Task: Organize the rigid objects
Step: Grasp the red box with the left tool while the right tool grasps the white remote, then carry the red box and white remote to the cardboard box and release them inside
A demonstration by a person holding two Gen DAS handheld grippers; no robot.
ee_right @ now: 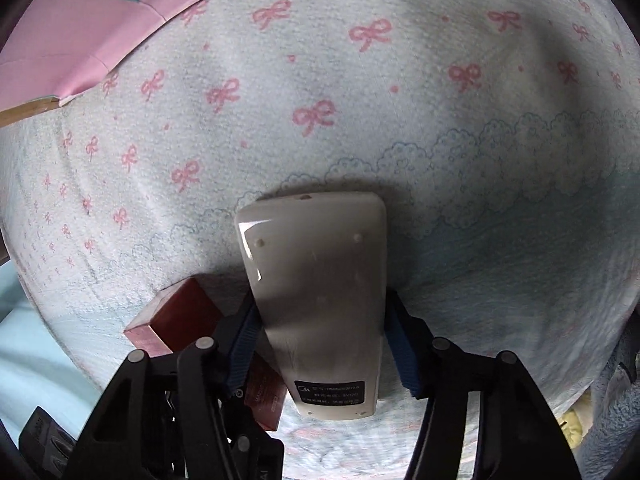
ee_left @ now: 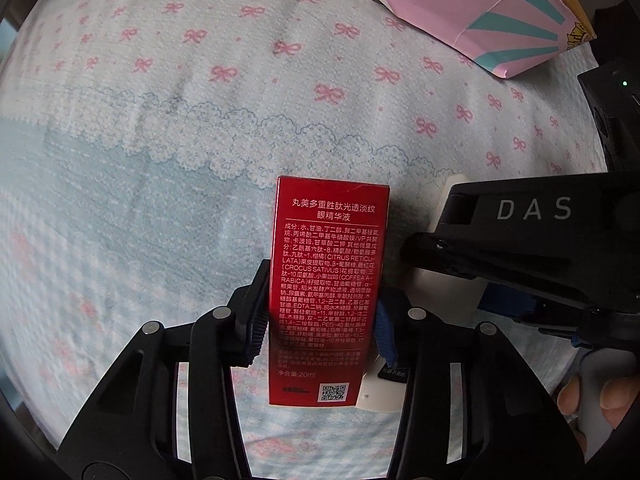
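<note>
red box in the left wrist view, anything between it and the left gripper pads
Nothing visible. The left gripper has its pads against both long sides of the red box. The white remote lies right beside the box, with the right gripper around it.

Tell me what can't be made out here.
- Red box, right wrist view: mostly hidden behind the right gripper and white remote.
- Remote, left wrist view: mostly hidden behind the box and right gripper.
- Remote's label: print too small.
- Pink box: cut off by the top edge.
</note>
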